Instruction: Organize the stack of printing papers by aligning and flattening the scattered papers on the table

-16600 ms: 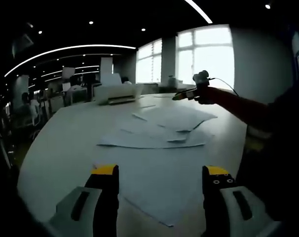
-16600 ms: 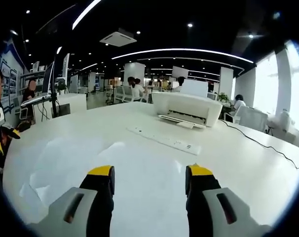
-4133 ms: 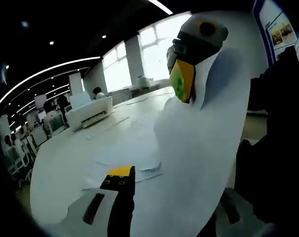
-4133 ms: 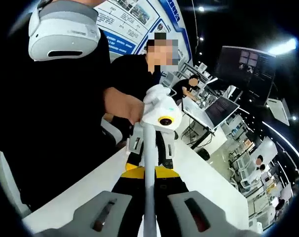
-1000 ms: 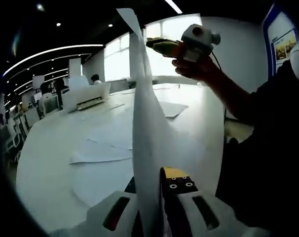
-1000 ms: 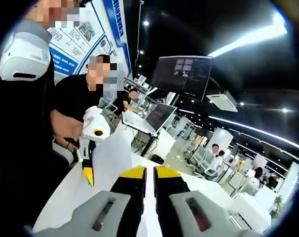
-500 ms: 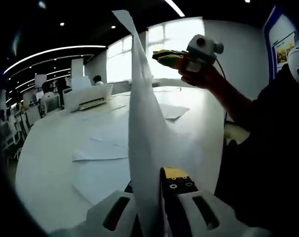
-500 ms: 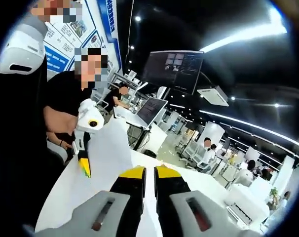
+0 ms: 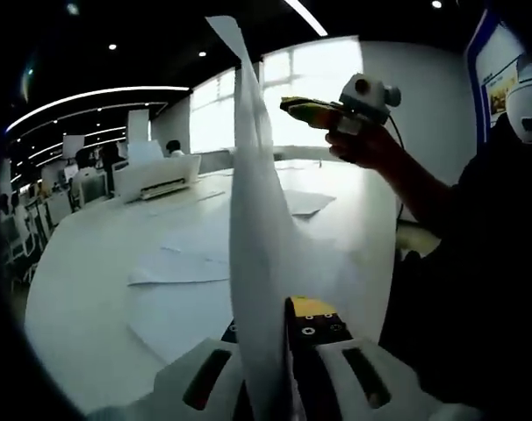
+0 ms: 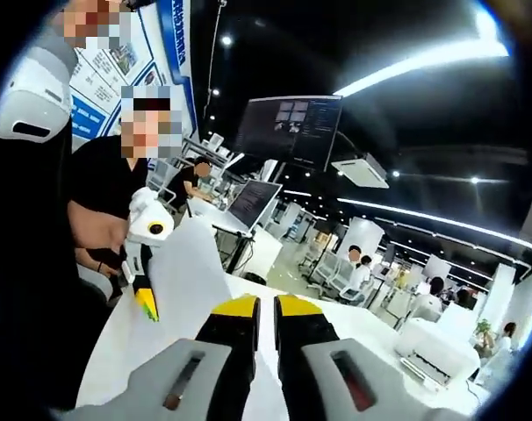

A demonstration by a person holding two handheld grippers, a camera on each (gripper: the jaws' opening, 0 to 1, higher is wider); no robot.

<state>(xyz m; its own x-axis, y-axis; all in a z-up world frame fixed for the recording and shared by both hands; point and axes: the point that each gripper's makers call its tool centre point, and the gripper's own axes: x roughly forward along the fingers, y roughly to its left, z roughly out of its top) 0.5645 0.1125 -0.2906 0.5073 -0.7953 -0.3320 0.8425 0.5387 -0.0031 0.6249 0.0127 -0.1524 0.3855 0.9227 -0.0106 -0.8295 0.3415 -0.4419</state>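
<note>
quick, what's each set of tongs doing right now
Left tongs: shut on the sheet of paper, held up on edge.
Right tongs: shut on the same sheet of paper.

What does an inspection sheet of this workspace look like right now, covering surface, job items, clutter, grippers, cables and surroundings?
Surface: white table, large, rounded edge.
Job's things: held sheet lifted off the table, curving upward; loose sheets lie scattered and unaligned.
Clutter: printer at the far side.
Grippers: left gripper and right gripper both shut on the held sheet.
Cables: a thin cable trails from the right gripper.
Surroundings: office, bright windows, hanging monitor, seated people.
</note>
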